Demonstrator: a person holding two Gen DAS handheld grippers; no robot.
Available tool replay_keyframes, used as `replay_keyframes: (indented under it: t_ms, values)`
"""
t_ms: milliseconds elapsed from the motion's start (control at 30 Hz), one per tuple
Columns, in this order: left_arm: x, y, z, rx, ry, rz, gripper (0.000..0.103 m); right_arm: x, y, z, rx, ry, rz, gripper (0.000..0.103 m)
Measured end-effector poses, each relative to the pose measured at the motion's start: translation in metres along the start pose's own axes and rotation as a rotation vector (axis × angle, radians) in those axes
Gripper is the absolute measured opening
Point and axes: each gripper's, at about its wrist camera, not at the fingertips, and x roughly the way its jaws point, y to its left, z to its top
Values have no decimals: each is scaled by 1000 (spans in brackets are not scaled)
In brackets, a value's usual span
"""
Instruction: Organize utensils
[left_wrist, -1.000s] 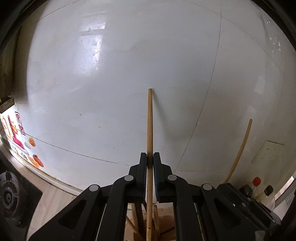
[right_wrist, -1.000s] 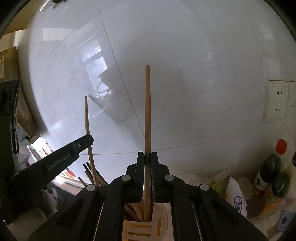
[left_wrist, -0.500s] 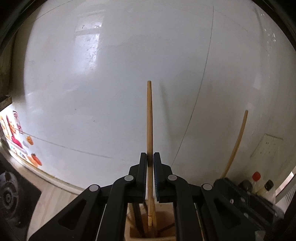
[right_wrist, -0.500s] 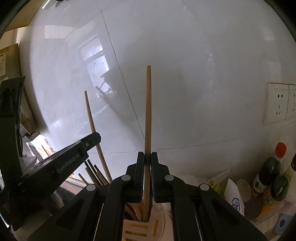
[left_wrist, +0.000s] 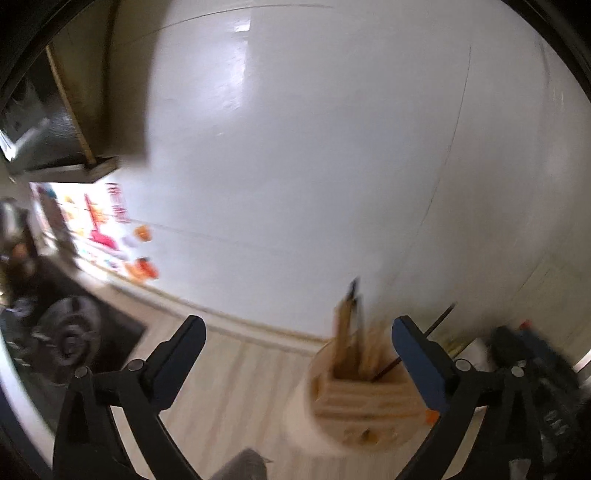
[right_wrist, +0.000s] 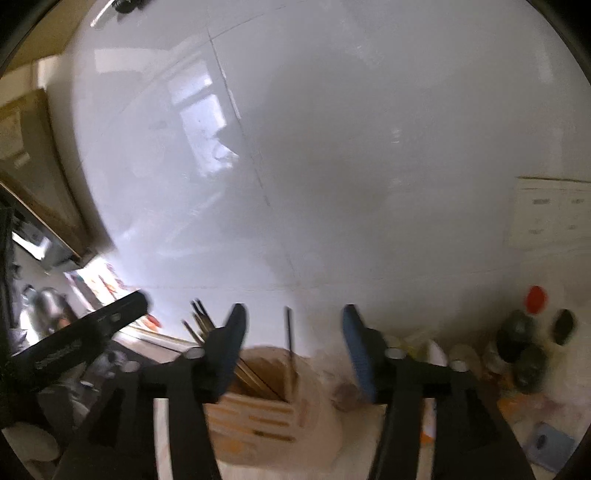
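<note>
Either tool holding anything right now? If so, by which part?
Nothing held. Left tool and right tool have just been opening, nothing between them; the chopsticks stand in the holder.

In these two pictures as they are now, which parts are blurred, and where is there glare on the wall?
Left wrist view: motion blur smears the utensil holder and the stove burner; the open left gripper stays sharp; window glare streaks the white wall. Right wrist view: the holder, the bottles and the right gripper are all soft; a window reflection glares at upper left.
</note>
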Motion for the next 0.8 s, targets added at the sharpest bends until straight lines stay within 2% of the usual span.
replay_keyframes:
  t_ms: [67,167,300,467,800]
  values:
    - [-4,0,-13,32,17,66,103,-5,6,-8,-31,36,-74,81]
    - [-12,3,-30,30,33,100,103,-10,11,-24,-63,95,-144,97]
    - [-28,2,-44,27,46,122,103,-19,17,-41,-89,134,-191,101]
    - [-53,2,-55,28,32,119,103,-41,11,-49,-102,134,-214,101]
    - [-141,16,-69,70,-31,51,103,-136,33,-52,-95,63,-258,102]
